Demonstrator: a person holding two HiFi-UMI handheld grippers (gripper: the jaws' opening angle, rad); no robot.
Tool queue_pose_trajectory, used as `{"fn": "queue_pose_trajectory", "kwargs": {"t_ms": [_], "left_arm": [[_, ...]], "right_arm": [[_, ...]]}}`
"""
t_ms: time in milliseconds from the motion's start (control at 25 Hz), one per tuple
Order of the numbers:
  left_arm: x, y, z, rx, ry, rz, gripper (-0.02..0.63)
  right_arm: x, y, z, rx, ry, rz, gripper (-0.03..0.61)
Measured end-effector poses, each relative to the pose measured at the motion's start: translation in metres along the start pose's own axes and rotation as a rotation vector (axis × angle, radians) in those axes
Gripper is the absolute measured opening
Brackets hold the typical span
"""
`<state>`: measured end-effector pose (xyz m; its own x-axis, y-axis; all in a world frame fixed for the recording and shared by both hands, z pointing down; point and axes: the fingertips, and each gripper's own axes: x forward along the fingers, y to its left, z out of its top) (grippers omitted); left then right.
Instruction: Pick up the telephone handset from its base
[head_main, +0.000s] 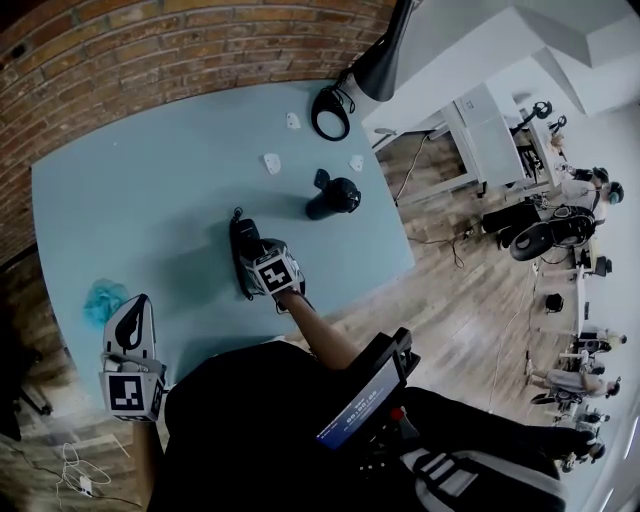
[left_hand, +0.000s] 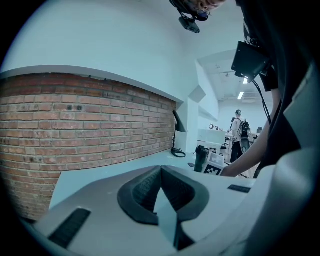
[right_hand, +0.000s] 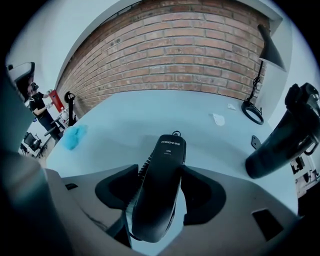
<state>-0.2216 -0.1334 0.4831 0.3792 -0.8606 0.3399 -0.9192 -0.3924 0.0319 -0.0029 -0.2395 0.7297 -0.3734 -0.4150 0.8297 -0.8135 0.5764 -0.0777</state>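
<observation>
Tool in the left hand (head_main: 131, 318) hangs by the near bench (head_main: 150, 180) edge, jaws together on nothing. Right tool (right_hand: 161, 169), further in, has jaws spread wide either side of the black handset (right_hand: 167, 150), which lies on the bench. Beyond stands a dark bottle (head_main: 333, 197), then brick wall (head_main: 150, 60).

Red brick wall (head_main: 150, 50), pale blue table (head_main: 150, 180), wooden floor (head_main: 470, 290)

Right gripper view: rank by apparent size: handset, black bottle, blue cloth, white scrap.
1. handset, though it is nearest the camera, which inflates it
2. black bottle
3. blue cloth
4. white scrap
</observation>
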Motion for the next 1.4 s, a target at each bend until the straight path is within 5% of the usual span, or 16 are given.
{"fn": "queue_pose_trajectory", "kwargs": {"t_ms": [1400], "left_arm": [[-0.001, 0.007, -0.011, -0.028, 0.007, 0.026, 0.025]], "right_arm": [[0.007, -0.006, -0.003, 0.042, 0.054, -0.067, 0.255]]}}
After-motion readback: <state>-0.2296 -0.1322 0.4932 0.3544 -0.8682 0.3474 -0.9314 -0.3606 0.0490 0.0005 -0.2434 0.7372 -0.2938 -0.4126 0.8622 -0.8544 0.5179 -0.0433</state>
